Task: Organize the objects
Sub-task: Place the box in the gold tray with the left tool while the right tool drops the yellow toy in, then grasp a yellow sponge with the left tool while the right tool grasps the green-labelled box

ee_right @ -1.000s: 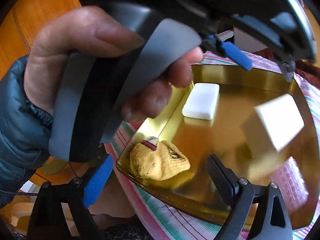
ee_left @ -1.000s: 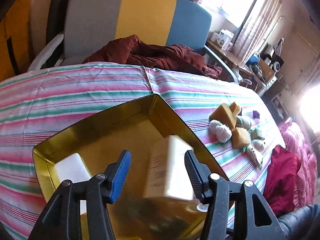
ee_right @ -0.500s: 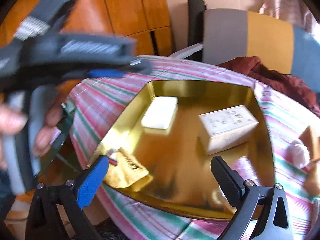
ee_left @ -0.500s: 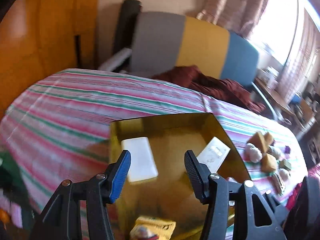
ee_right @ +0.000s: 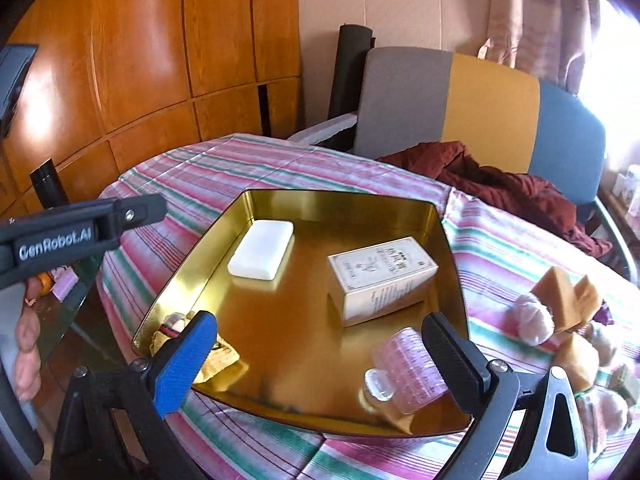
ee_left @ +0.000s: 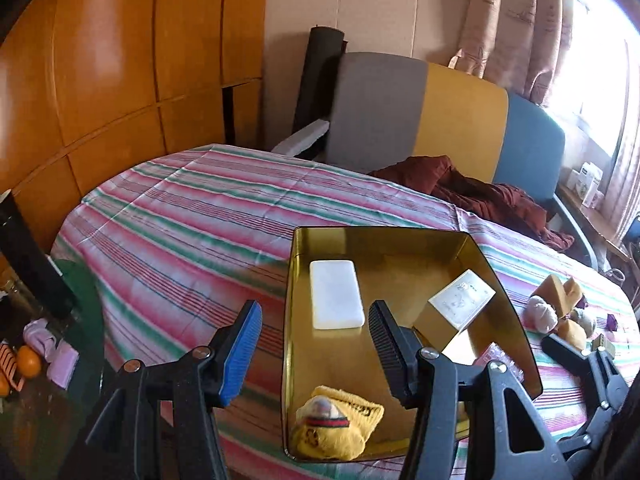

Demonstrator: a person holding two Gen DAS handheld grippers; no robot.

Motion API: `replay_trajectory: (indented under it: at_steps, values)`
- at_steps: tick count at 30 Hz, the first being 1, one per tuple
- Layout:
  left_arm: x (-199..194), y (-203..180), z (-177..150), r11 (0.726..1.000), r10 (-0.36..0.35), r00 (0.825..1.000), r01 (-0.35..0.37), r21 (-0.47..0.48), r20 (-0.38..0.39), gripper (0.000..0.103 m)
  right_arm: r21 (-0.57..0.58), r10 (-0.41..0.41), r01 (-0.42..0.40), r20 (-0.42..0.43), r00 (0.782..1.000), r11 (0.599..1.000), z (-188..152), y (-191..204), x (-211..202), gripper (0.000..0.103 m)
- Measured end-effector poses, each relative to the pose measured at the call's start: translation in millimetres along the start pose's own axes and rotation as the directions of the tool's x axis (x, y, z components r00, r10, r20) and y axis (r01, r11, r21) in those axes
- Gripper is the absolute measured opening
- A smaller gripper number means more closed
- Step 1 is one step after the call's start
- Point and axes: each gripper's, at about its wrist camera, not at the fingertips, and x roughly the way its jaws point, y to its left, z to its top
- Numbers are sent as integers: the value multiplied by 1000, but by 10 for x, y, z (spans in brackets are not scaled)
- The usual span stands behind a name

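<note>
A shiny gold tray (ee_right: pixel 340 202) sits on the striped tablecloth. In it lie a white bar (ee_right: pixel 262 254), a white printed box (ee_right: pixel 380 276), a pink ridged bottle (ee_right: pixel 408 372) and a yellow sock (ee_right: pixel 224 356), which is partly hidden by my blue finger. My right gripper (ee_right: pixel 320 356) hovers over the tray's near edge, wide open and empty. My left gripper (ee_left: pixel 316 336) is open with nothing between its pads, above the tray (ee_left: pixel 290 320) near its left wall. The white bar (ee_left: pixel 336 300), box (ee_left: pixel 460 304) and sock (ee_left: pixel 336 428) show there too.
Loose yellow sponges and pale balls (ee_right: pixel 552 308) lie on the cloth right of the tray. A chair with a dark red garment (ee_right: pixel 500 184) stands behind the table. Wooden wardrobe doors (ee_right: pixel 140 60) fill the left. Clutter sits on the floor (ee_left: pixel 44 356) at lower left.
The left gripper released the white box, which now lies in the tray, and drew back to the left. The right gripper rose and opened wider; the hand no longer blocks its view.
</note>
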Motion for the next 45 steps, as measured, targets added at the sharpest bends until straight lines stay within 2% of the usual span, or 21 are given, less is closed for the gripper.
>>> replay_trajectory:
  at_steps: [4,10,17,25,34,40,45]
  values:
    - [-47,-7,-62,1000,21,1000,-21,21,2,56,10,-25,25,23,999,1000,8,-31,-86,103]
    - [-104,-75,-106,999,6,1000,-6,54,5,56,31,-53,52,38,998,998,29,-137,-177,103]
    - [-136,-189,-119,997,-4,1000,4,77,3,56,74,-94,91,51,994,993,9,-360,-284,103]
    - [-202,-350,-122,991,21,999,-25,131,27,56,135,-142,133,52,989,982,-23,-666,-367,103]
    - [-227,-512,-114,987,-35,999,32,160,16,56,209,-204,189,53,978,960,-57,-1052,-478,103]
    - [-225,-668,-133,978,-40,999,36,207,14,56,253,-250,232,41,967,939,-103,-1320,-565,103]
    - [-156,-829,-123,966,-108,994,110,235,-23,56,311,-304,283,21,952,907,-161,-1678,-705,103]
